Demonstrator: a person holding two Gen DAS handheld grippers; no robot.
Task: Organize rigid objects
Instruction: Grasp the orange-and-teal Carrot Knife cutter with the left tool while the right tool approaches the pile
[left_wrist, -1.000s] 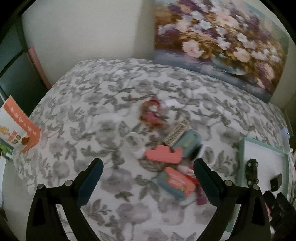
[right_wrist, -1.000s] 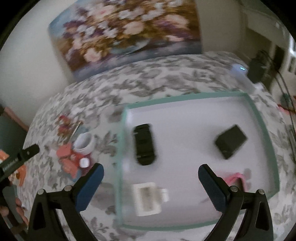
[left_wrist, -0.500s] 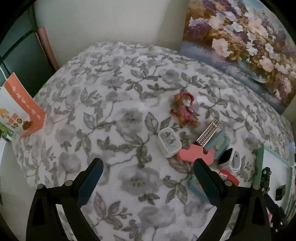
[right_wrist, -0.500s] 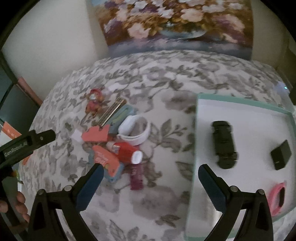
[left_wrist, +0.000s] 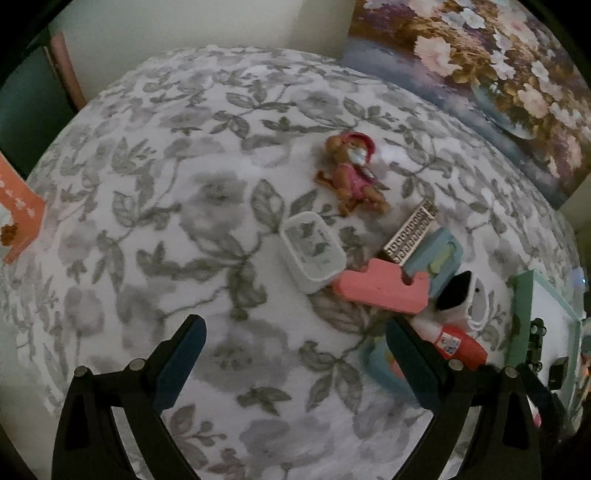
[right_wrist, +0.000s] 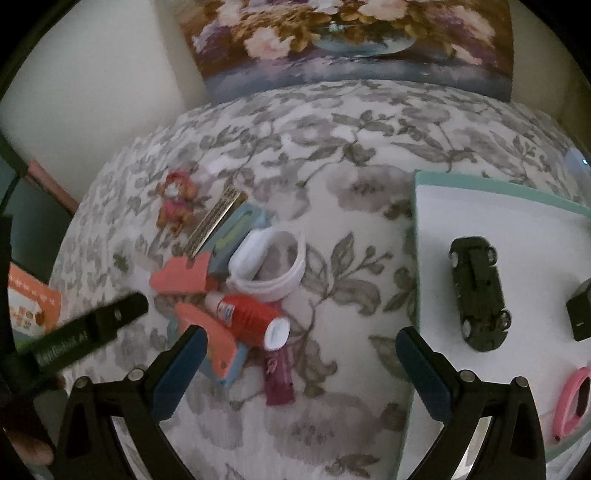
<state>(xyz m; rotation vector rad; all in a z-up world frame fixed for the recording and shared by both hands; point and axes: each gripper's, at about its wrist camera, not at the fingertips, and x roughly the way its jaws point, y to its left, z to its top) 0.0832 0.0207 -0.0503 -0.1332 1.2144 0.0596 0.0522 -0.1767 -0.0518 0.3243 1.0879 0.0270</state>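
Note:
A pile of small objects lies on the floral cloth: a toy dog figure (left_wrist: 352, 173), a clear lidded box (left_wrist: 312, 251), a pink foam piece (left_wrist: 380, 286), a patterned bar (left_wrist: 408, 232), a red glue bottle (right_wrist: 251, 317), a white wristband (right_wrist: 269, 266) and a maroon packet (right_wrist: 279, 376). A green-rimmed white tray (right_wrist: 415, 258) at the right holds a black toy car (right_wrist: 478, 293), a black block (right_wrist: 580, 314) and a pink band (right_wrist: 570, 404). My left gripper (left_wrist: 295, 360) is open and empty, short of the clear box. My right gripper (right_wrist: 301, 367) is open and empty above the packet.
A flower painting (right_wrist: 351, 40) leans on the wall behind the table. An orange and white card (left_wrist: 18, 210) sits at the left edge. The left gripper's body (right_wrist: 85, 336) shows at the left of the right wrist view. The cloth drops off at the near edge.
My right gripper has swung left from over the tray to over the pile. My left gripper has moved closer to the pile, and the clear box and toy dog look larger.

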